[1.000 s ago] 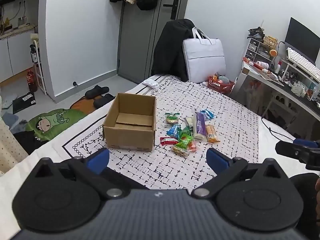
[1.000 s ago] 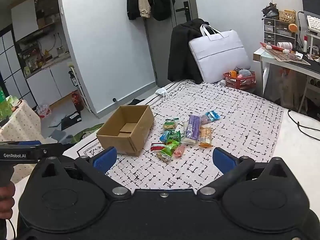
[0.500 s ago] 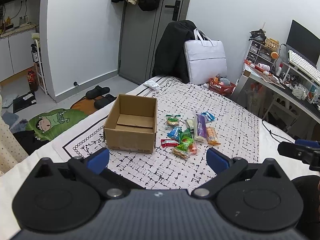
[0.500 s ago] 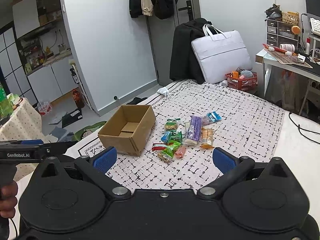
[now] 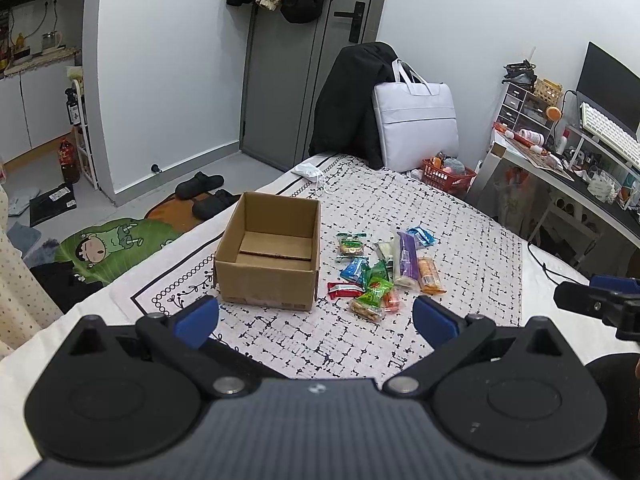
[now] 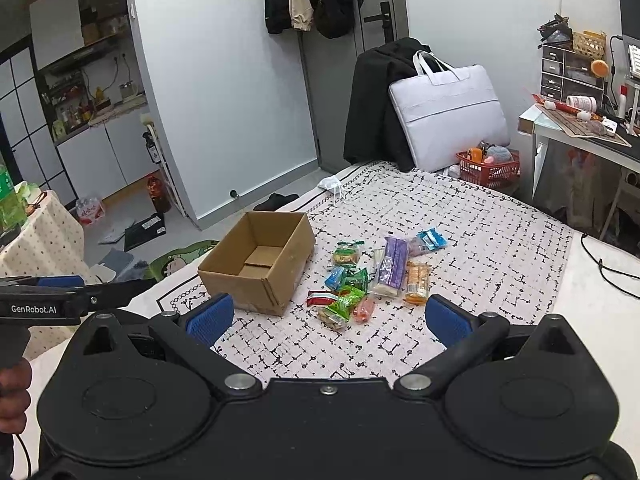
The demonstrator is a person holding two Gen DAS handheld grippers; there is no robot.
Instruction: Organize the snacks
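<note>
Left tongs (image 5: 316, 318) and right tongs (image 6: 328, 318), both spread wide and empty, hover over the near bed (image 5: 460, 240). Snacks (image 5: 380, 268) lie scattered just right of the open cardboard box (image 5: 268, 256).

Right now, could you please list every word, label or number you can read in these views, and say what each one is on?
"GenRobot.AI": white lettering on the side of the left tongs, seen from the right wrist view.

Snack wrappers beside the cardboard box: printing is visible but too small and blurred to read.

Bottle labels and desk items in the background: too small to read.

No other legible text.
</note>
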